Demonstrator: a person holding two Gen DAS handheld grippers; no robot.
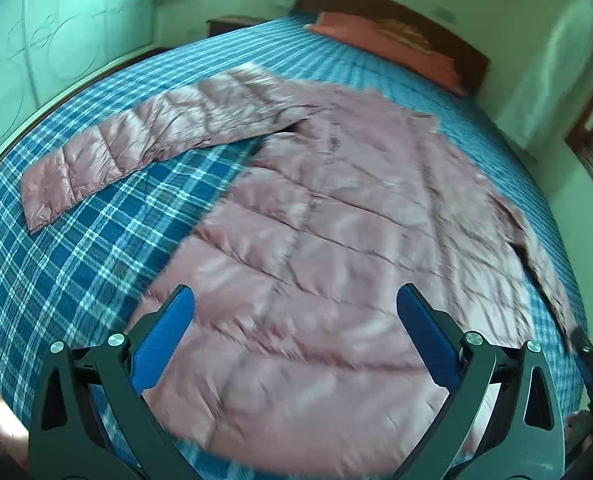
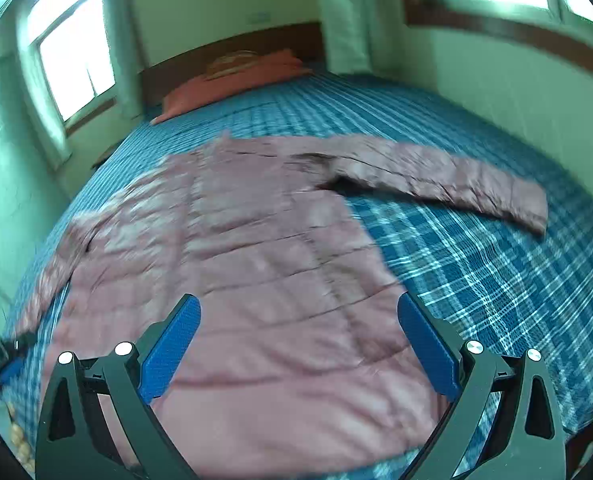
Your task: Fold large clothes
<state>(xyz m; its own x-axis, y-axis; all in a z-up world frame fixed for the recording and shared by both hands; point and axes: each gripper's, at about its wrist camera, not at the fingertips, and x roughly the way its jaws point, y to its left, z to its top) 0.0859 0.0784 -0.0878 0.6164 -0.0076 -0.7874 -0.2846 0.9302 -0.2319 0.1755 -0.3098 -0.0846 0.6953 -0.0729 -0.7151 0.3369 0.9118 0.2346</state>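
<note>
Your jacket lies spread flat on the bed, a pink quilted one, hem toward you and collar toward the headboard. One sleeve stretches out straight to the left in your left view; the other sleeve stretches to the right in your right view. Both lie flat on the blue plaid cover.

Your left gripper hovers over the lower part of the jacket, its blue fingers spread wide and holding nothing. Your right gripper hangs over the hem near the jacket's right edge, fingers likewise wide apart and empty.

Beyond the jacket an orange pillow sits at the head of the bed. Both views are blurred. Windows light the walls behind
</note>
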